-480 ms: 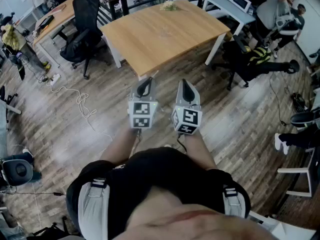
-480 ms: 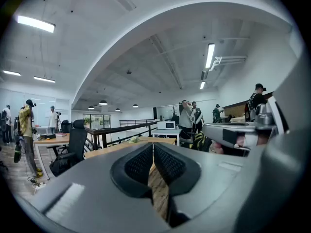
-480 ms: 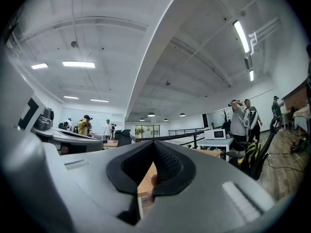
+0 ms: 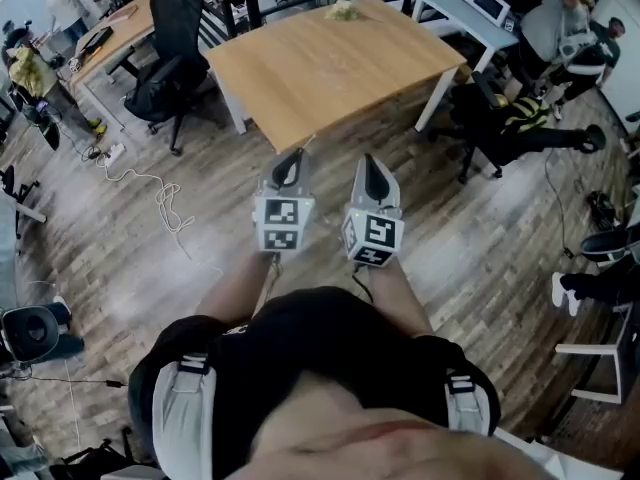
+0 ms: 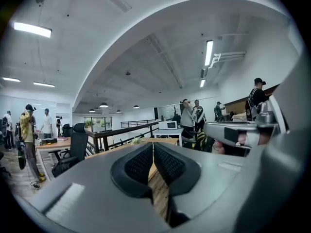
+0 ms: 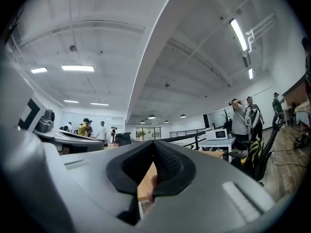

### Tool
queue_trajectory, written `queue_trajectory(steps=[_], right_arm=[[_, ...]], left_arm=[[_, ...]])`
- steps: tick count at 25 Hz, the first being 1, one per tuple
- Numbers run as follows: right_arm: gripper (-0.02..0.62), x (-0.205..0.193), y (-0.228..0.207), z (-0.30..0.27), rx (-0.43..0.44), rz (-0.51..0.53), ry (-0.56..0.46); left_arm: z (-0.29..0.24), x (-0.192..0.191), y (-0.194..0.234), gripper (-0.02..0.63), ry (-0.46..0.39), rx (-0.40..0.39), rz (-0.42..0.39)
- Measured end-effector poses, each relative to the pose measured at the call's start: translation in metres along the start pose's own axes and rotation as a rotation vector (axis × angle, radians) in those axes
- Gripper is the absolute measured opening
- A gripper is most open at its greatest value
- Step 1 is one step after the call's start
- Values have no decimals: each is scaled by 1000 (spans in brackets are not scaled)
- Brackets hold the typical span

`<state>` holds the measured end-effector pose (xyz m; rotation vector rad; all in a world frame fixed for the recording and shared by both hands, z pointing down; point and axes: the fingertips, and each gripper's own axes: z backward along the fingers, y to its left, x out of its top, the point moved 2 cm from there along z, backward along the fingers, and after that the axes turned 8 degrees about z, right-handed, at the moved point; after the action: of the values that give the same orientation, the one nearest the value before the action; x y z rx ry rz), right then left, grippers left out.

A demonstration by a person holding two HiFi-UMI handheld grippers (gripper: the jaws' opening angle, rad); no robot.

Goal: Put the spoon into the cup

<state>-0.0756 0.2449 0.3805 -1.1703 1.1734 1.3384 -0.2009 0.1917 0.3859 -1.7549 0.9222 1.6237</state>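
I see no spoon and no cup clearly in any view. Both grippers are held level at waist height over the wooden floor, side by side, pointing at a light wooden table [image 4: 330,63]. The left gripper [image 4: 292,160] is shut and empty; in its own view the ribbed pads [image 5: 141,163] meet at a thin seam. The right gripper [image 4: 370,166] also looks shut with nothing between its pads [image 6: 167,164]. A small yellow-green object [image 4: 340,10] lies at the table's far edge, too small to identify.
Black office chairs [image 4: 170,58] stand left of the table, another chair [image 4: 495,118] to its right. A white desk with a microwave [image 4: 470,3] is at the back right, with people [image 4: 560,28] nearby. A white cable [image 4: 160,203] trails across the floor on the left.
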Motion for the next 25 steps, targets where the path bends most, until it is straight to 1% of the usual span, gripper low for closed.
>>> queue_trajectory(steps=[6,10,13,17,22,25], right_arm=[[0,0,-17,-4,37,5,-12],[0,-4,-39,-7,54,19,0],[0,-5,-57,-9,63,26,1],[0,-5,-76,-17,61,15,3],[0,-9,-79,-26,77,4,14],[0,-11,-79,-31,81,2,12]], left_arm=[[-16,-1,-17,18,-5,7,4],[-29,-2,-36,18,-13,27,-29],[-36,0,-50,18,-26,36,-14],[-47,0,-64,18,-18,31,-11],[-55,2,-64,18,-17,39,-9],[-61,-4,-61,18,-10,42,2]])
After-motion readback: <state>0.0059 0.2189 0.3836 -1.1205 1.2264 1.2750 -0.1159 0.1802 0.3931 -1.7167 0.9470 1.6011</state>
